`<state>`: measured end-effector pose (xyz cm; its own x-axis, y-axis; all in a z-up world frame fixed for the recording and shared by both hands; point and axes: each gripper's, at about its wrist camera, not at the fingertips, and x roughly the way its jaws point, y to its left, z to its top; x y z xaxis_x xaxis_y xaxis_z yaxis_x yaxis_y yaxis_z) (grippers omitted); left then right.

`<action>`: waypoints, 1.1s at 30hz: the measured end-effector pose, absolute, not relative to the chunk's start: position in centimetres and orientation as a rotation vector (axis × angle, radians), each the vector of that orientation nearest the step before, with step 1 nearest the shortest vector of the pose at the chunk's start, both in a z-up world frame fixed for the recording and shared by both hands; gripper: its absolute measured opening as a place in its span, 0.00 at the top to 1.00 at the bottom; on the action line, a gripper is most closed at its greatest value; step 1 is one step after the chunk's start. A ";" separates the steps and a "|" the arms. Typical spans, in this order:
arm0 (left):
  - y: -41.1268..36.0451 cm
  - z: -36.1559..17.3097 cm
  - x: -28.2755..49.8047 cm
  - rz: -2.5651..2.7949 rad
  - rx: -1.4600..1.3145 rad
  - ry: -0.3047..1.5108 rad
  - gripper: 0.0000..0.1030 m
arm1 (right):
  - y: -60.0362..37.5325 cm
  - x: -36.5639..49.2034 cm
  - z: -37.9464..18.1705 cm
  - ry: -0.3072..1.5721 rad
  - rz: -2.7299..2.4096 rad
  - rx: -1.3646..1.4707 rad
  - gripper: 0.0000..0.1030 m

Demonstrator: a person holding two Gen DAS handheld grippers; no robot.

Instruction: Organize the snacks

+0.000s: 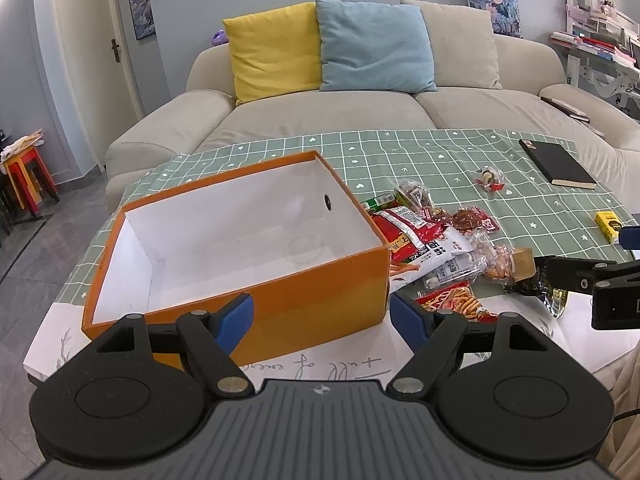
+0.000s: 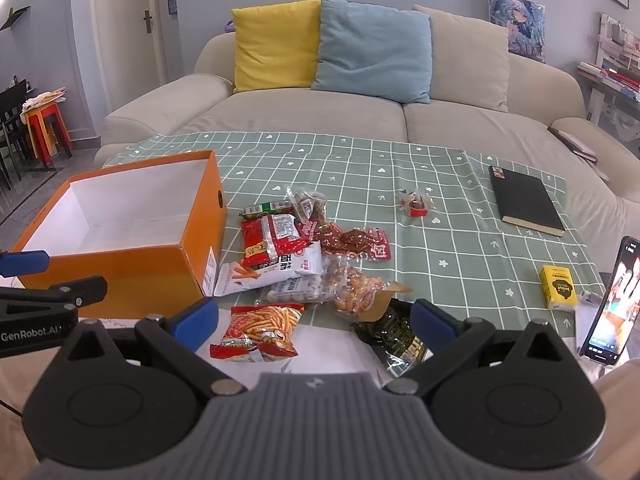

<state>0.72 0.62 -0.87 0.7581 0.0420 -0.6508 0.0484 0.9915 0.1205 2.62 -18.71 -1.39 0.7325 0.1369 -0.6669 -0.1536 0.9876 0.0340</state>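
Observation:
An open orange box (image 1: 280,296) with a white, empty inside stands on the table's left; it also shows in the right wrist view (image 2: 120,276). A pile of snack packets (image 2: 304,264) lies just right of it, also in the left wrist view (image 1: 436,248). A red packet of sticks (image 2: 260,330) and a black packet (image 2: 396,334) lie nearest. A small wrapped snack (image 2: 416,202) lies apart, farther back. My left gripper (image 1: 322,318) is open and empty in front of the box. My right gripper (image 2: 316,318) is open and empty, above the red and black packets.
A black notebook (image 2: 524,200), a yellow small box (image 2: 558,288) and a propped phone (image 2: 612,304) sit on the right of the green checked tablecloth (image 2: 400,168). A beige sofa (image 2: 320,120) with cushions stands behind the table.

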 end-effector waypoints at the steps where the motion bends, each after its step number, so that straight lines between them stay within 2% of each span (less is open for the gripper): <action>1: 0.6 -0.9 0.7 -0.004 0.133 0.712 0.12 | -18.7 2.6 -1.4 0.732 0.160 -0.024 0.04; 33: 0.6 -1.3 0.6 -0.001 0.129 0.724 0.12 | -18.9 2.6 -1.4 0.734 0.152 -0.021 0.04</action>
